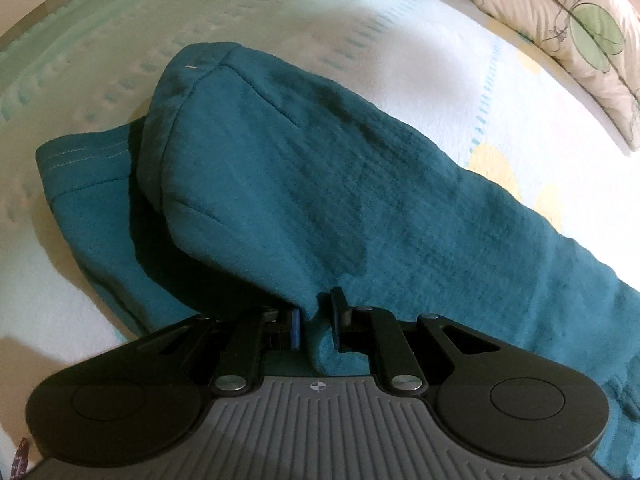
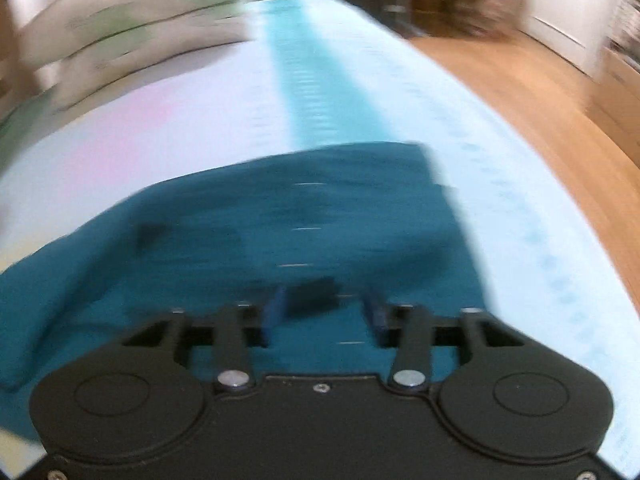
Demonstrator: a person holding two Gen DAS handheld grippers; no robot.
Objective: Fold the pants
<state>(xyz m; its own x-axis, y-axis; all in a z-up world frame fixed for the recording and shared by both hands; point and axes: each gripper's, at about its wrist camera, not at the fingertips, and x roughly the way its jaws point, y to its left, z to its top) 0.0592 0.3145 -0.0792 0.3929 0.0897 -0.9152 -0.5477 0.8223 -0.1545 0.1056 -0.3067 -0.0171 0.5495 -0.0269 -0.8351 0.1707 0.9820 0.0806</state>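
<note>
Your left gripper (image 1: pixel 318 320) is pinching a fold of the teal pants (image 1: pixel 320 168) while the right gripper (image 2: pixel 324 312) hangs open above them; they look like soft, floppy fleece, so I'd grab thick hemmed edges.

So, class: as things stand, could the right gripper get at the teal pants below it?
Probably yes. The right gripper is open above the teal pants with nothing in between, though the view is blurred. The left gripper pinches another fold.
</note>
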